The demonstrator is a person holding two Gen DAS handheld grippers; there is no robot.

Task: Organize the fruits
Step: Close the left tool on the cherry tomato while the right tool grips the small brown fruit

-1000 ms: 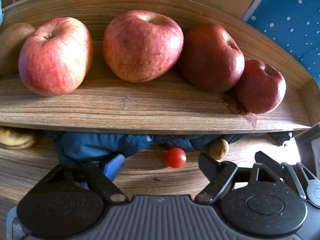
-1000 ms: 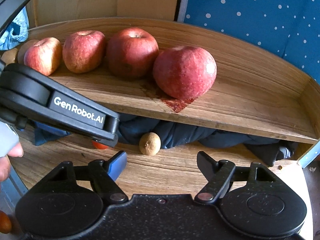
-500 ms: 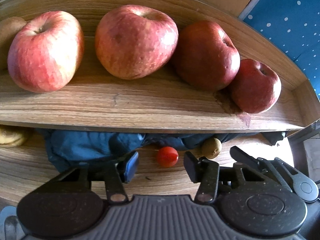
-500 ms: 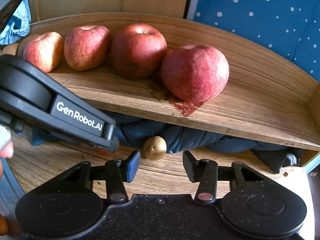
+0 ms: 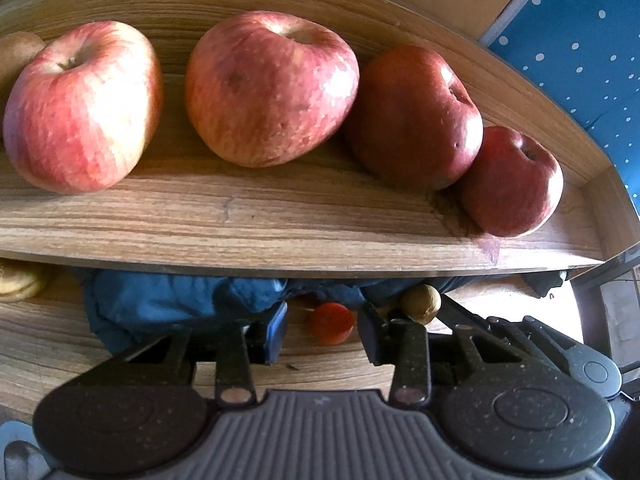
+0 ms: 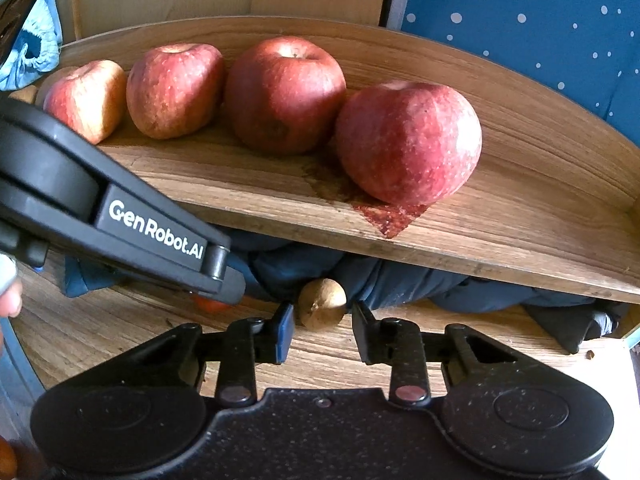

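A small red cherry tomato [image 5: 331, 322] lies on the lower wooden board, just ahead of and between the tips of my left gripper [image 5: 324, 336], whose jaws stand narrowed but open around it. A small brown round fruit [image 6: 322, 303] lies on the same board between the tips of my right gripper [image 6: 323, 334], which is open with little gap left on either side. That brown fruit [image 5: 420, 304] also shows to the right of the tomato. The left gripper's body [image 6: 120, 220] hides most of the tomato [image 6: 210, 305] in the right wrist view.
A row of red apples [image 5: 272, 88] [image 6: 408, 142] sits on the upper wooden shelf [image 5: 280, 232]. Blue cloth [image 5: 168, 304] is bunched under the shelf behind the small fruits. A yellowish fruit [image 5: 16, 284] lies at lower left. A person's fingertip [image 6: 10, 300] shows at the left edge.
Both grippers have moved forward and lower toward the board, and their jaws have narrowed from wide open, the left around the tomato and the right around the brown fruit.
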